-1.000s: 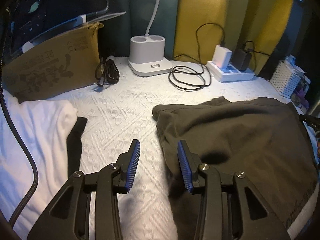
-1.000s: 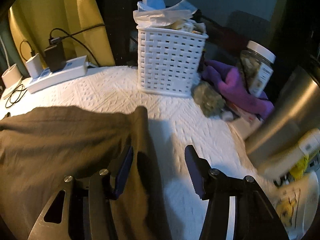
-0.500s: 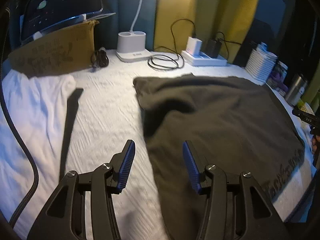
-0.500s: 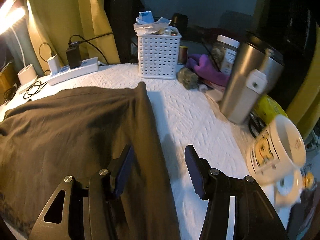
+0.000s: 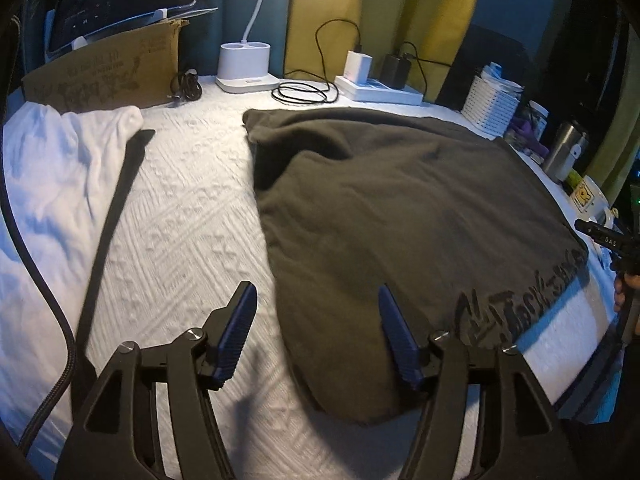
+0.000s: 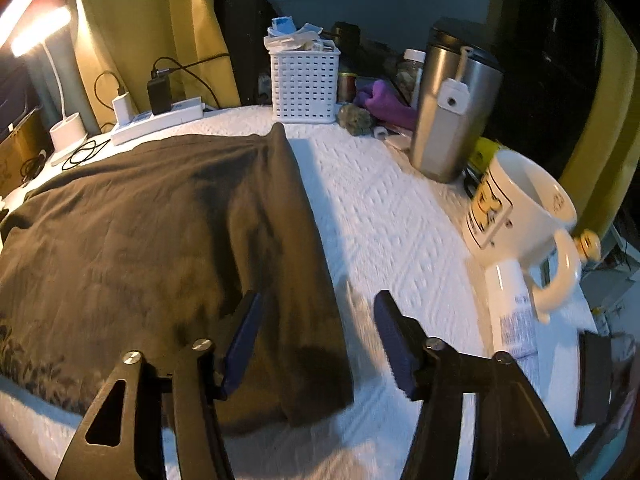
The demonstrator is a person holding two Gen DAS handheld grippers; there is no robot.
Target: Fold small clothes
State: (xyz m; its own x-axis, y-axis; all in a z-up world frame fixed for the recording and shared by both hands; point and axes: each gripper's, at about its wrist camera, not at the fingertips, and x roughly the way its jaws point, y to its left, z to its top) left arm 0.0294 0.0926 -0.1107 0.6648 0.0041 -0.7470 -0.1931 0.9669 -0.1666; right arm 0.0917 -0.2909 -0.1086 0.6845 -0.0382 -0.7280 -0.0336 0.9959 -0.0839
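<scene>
A dark olive-brown garment (image 5: 400,208) lies spread flat on the white textured cover, with black lettering (image 5: 520,304) near its front edge. My left gripper (image 5: 316,320) hovers over the garment's near left corner, its jaws opening, nothing pinched between them. In the right wrist view the same garment (image 6: 160,240) fills the left half. My right gripper (image 6: 316,324) stands over its near right edge, jaws opening, the cloth lying under them and not held.
A white cloth (image 5: 52,184) lies at far left beside a cardboard box (image 5: 108,76). At the back: lamp base (image 5: 246,66), power strip with chargers (image 5: 376,88), white basket (image 6: 304,84). A steel tumbler (image 6: 452,108) and mug (image 6: 520,212) stand at right.
Both grippers drew back toward the near edge of the table, so more of the garment shows. Their jaws stand wider apart than before. The garment stays flat.
</scene>
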